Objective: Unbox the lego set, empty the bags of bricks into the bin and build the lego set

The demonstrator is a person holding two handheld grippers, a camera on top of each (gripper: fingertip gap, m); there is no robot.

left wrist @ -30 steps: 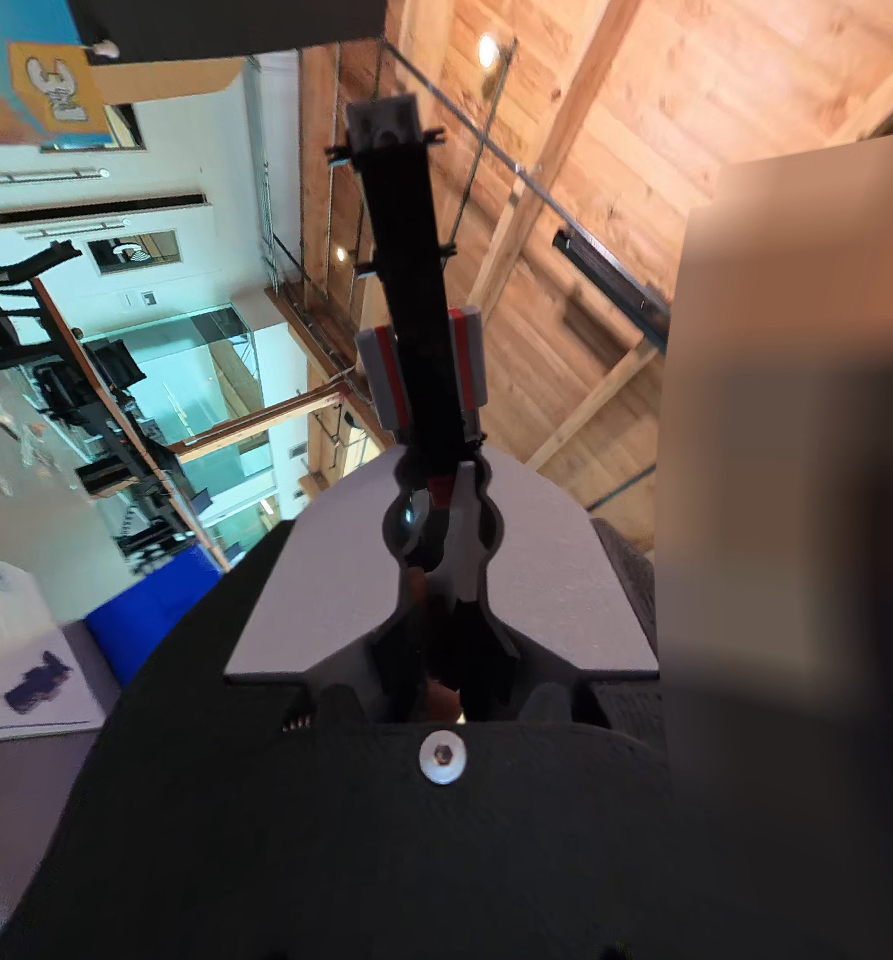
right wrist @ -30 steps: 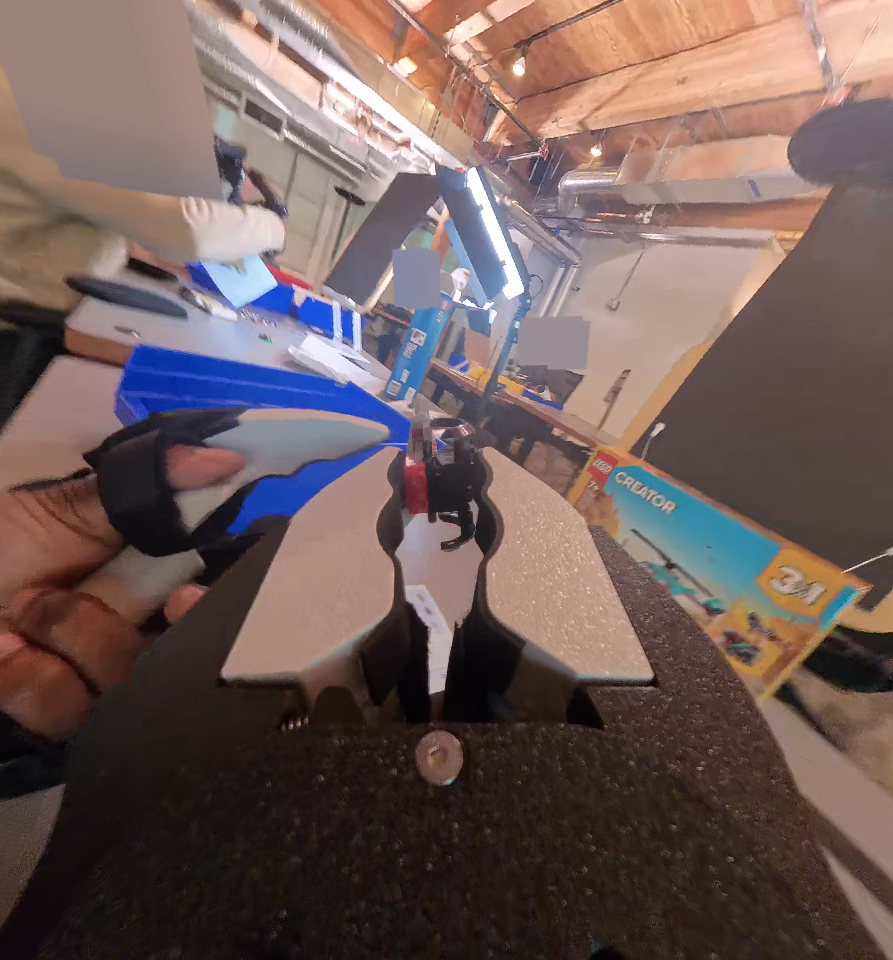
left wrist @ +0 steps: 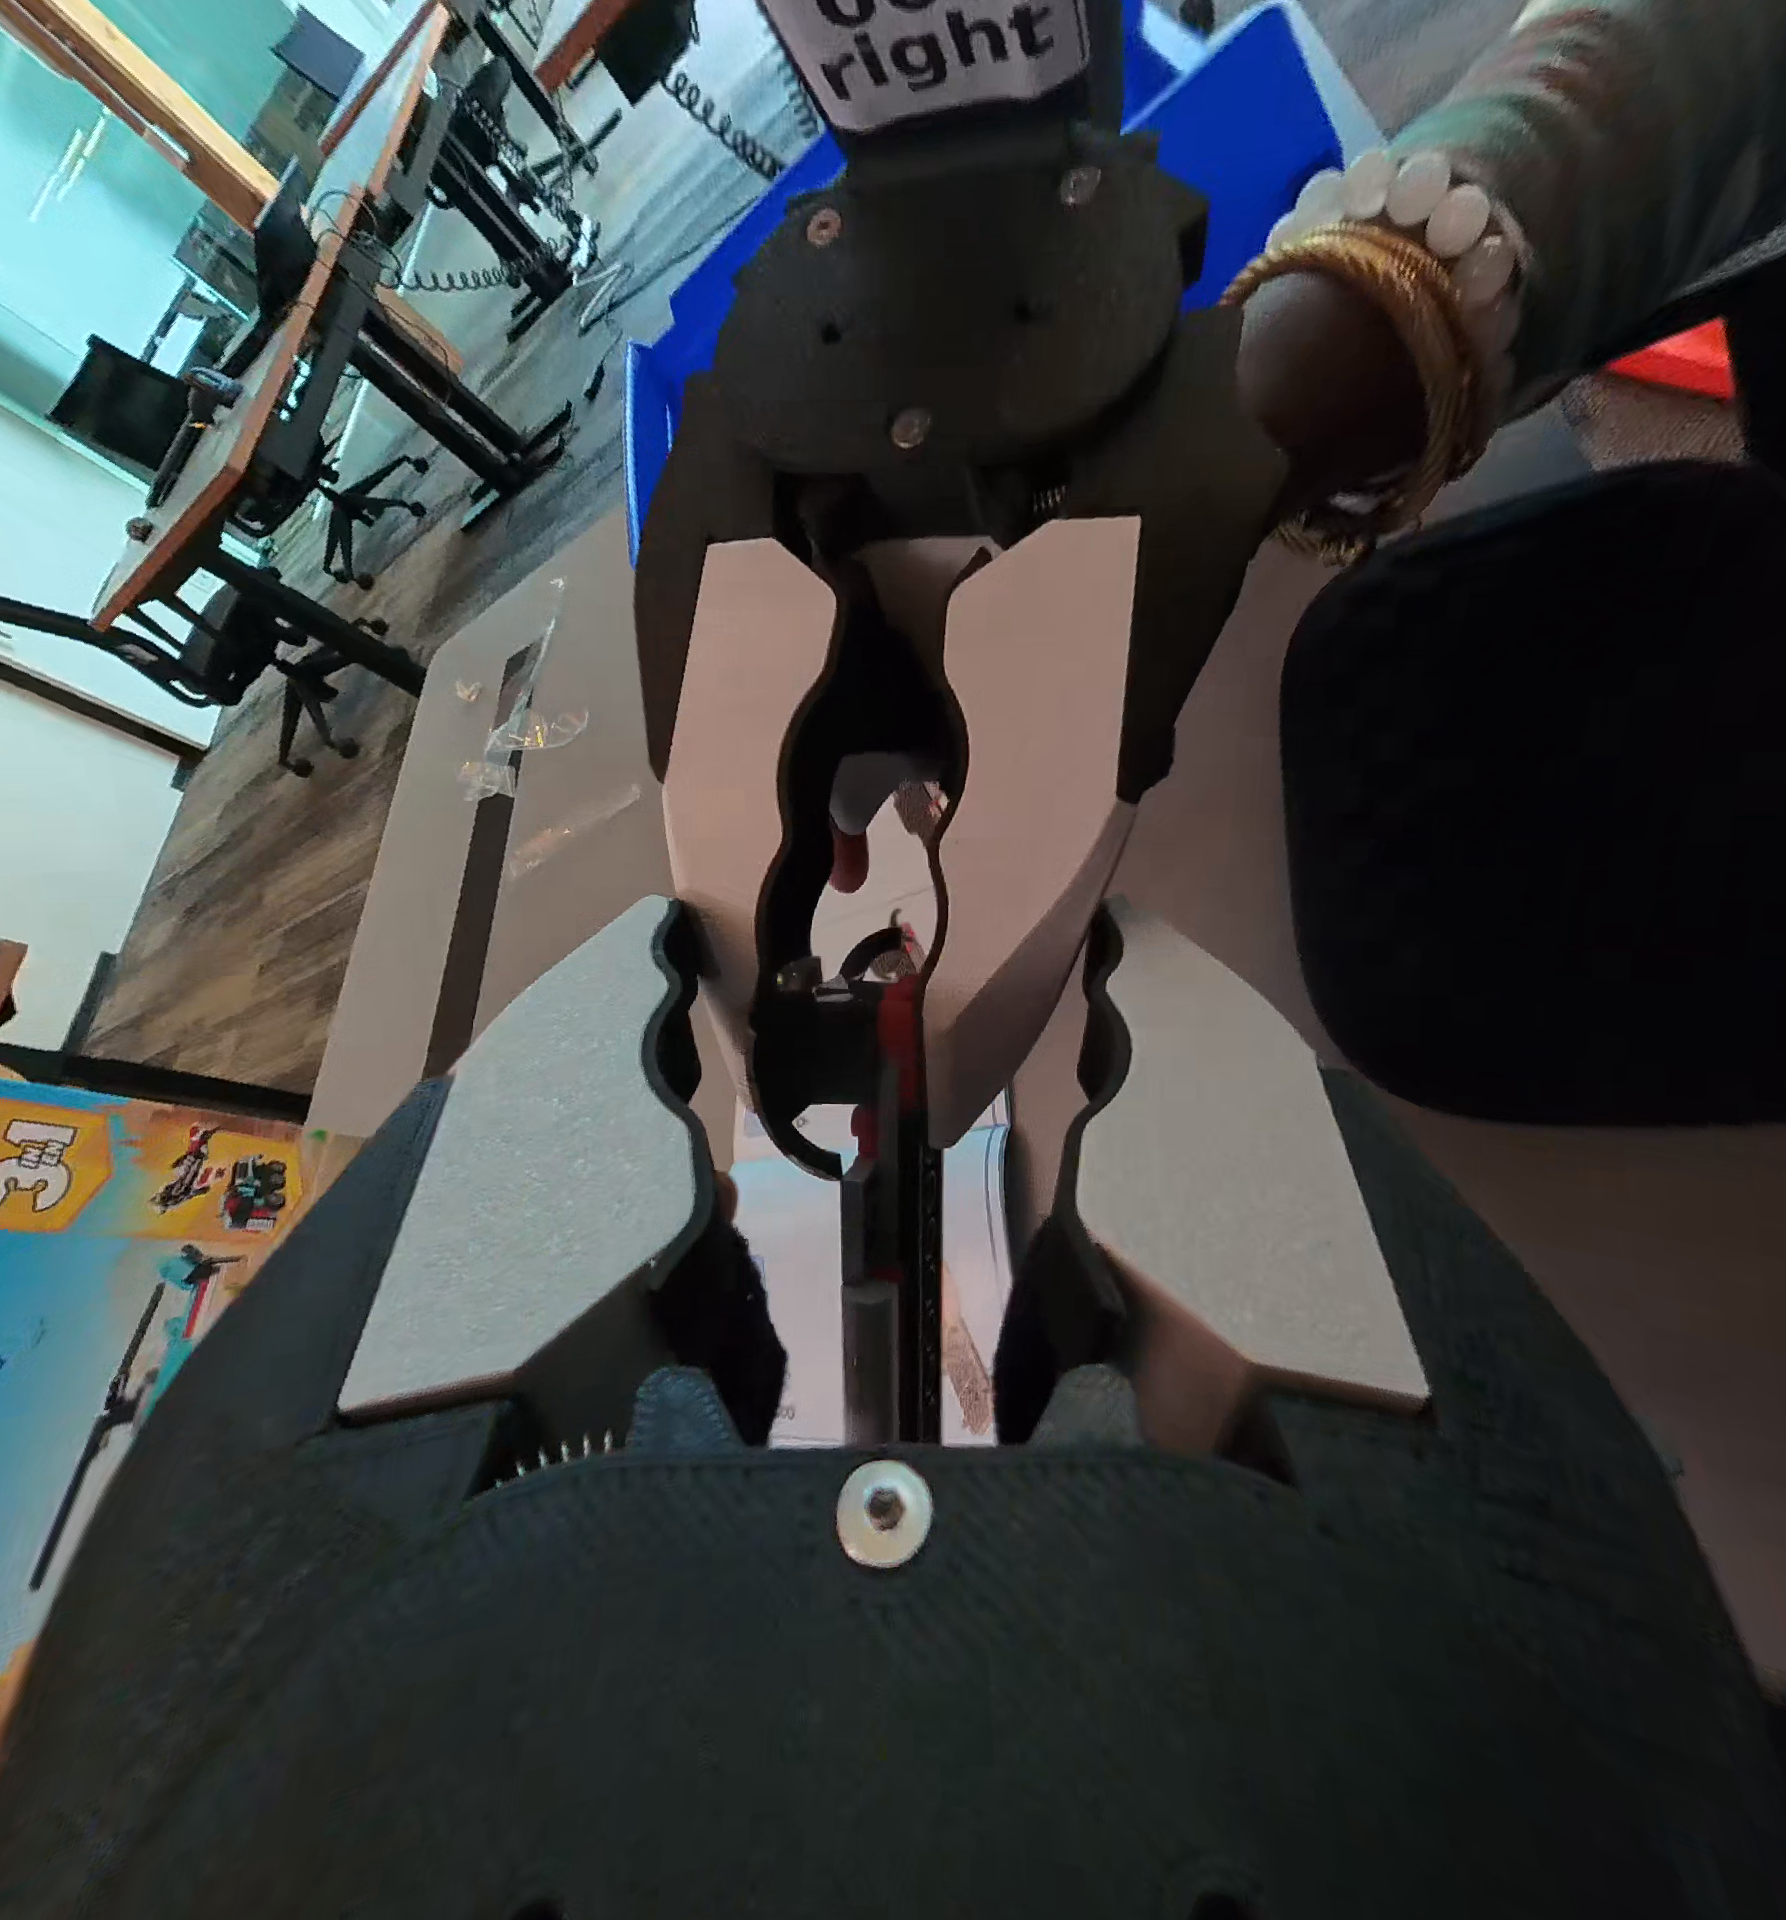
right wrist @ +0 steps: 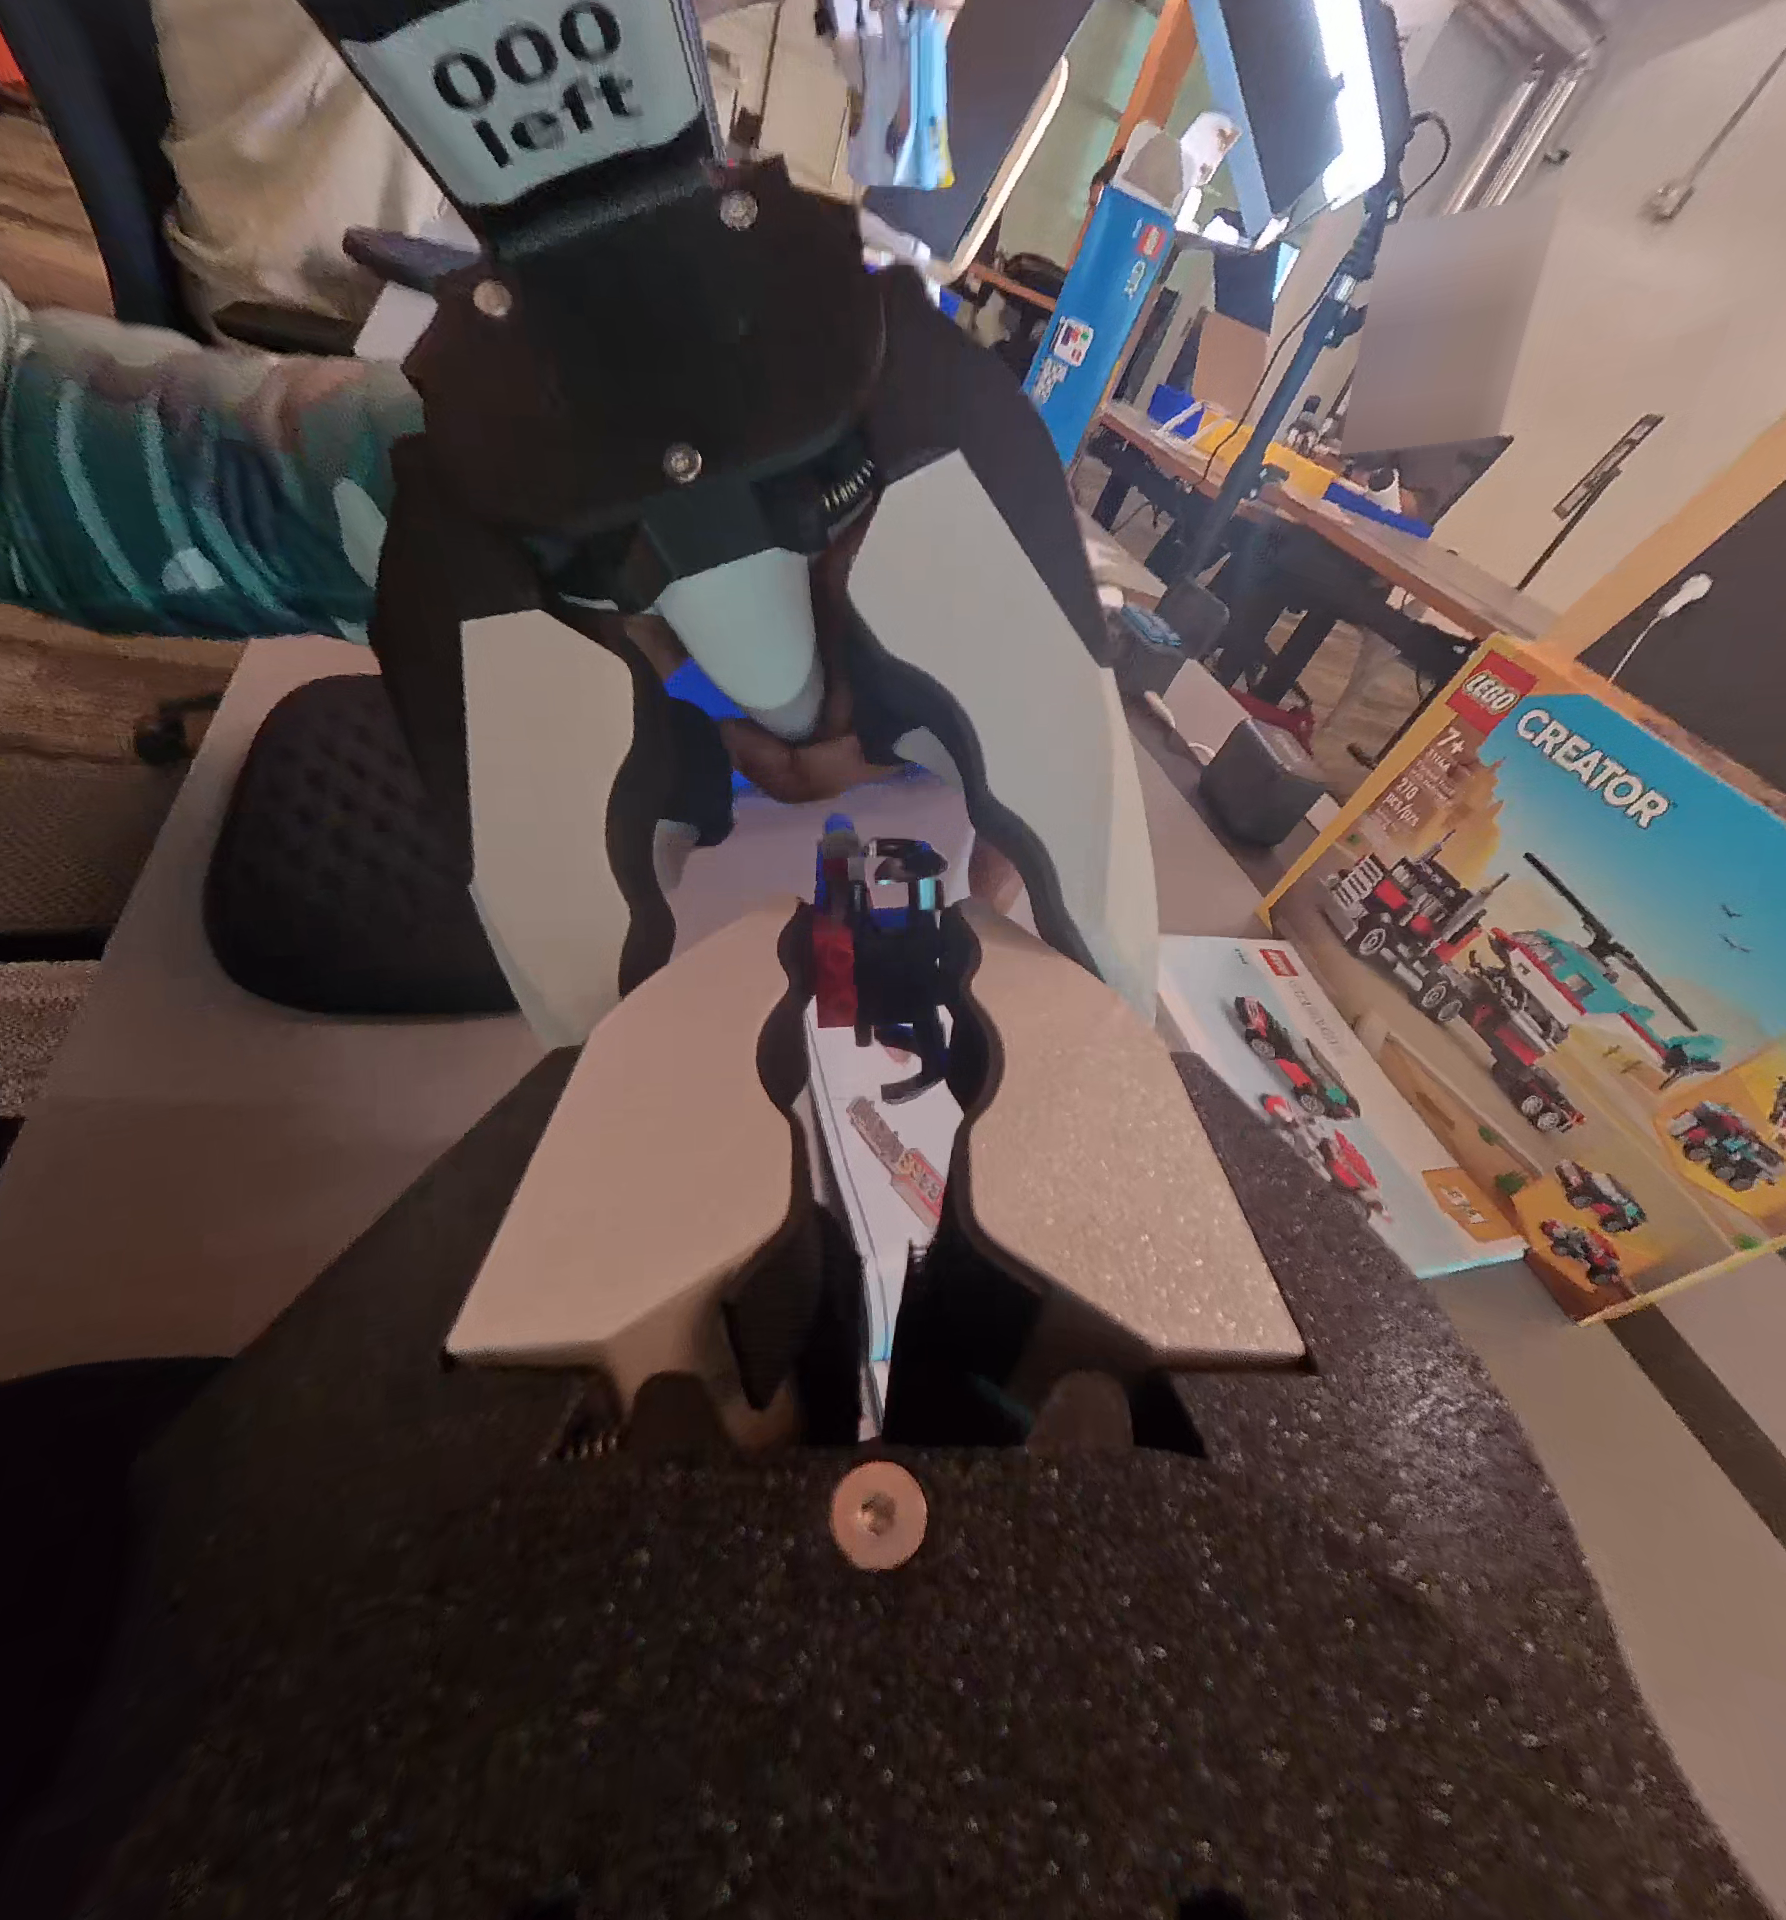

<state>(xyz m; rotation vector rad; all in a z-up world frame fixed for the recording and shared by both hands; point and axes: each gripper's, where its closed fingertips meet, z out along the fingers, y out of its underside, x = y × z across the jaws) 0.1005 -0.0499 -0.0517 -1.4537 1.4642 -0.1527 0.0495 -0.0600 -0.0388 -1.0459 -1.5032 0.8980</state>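
Build step, mid-assembly. My right tongs [right wrist: 873, 997] are clamped on a small black-and-red brick sub-assembly with a curved black hook piece [right wrist: 884, 977], held up off the pale grey counter [right wrist: 193, 1122]. My left tongs [left wrist: 884, 1039] stand apart, their tips flanking the right tongs' tips. A long black beam assembly with red and grey parts [left wrist: 899, 1226] runs down the gap between the left tongs' fingers toward the camera. I can't tell what supports it, since the fingers sit clear of it.

My read: I'm joining the small sub-assembly onto the end of the long beam. The next move calls for lining up studs and pressing the two together without letting either twist. The left tongs probably need to close on the beam first, to brace it.

Around:
- The white instruction booklet with printed truck pictures [right wrist: 1315, 1101] lies flat on the counter just right of the right tongs.
- The colourful cardboard lego set box [right wrist: 1595, 956] stands beyond it.
- The blue plastic bin [left wrist: 1253, 156] sits behind the right tongs in the left wrist view.
- A black padded cushion [right wrist: 338, 852] rests left of the right tongs.
- Empty clear plastic bags [left wrist: 525, 727] lie far left of the left tongs.

Obstruction: the two tongs crowd each other nose to nose, so there's little room to re-grip and the joint itself is mostly hidden.
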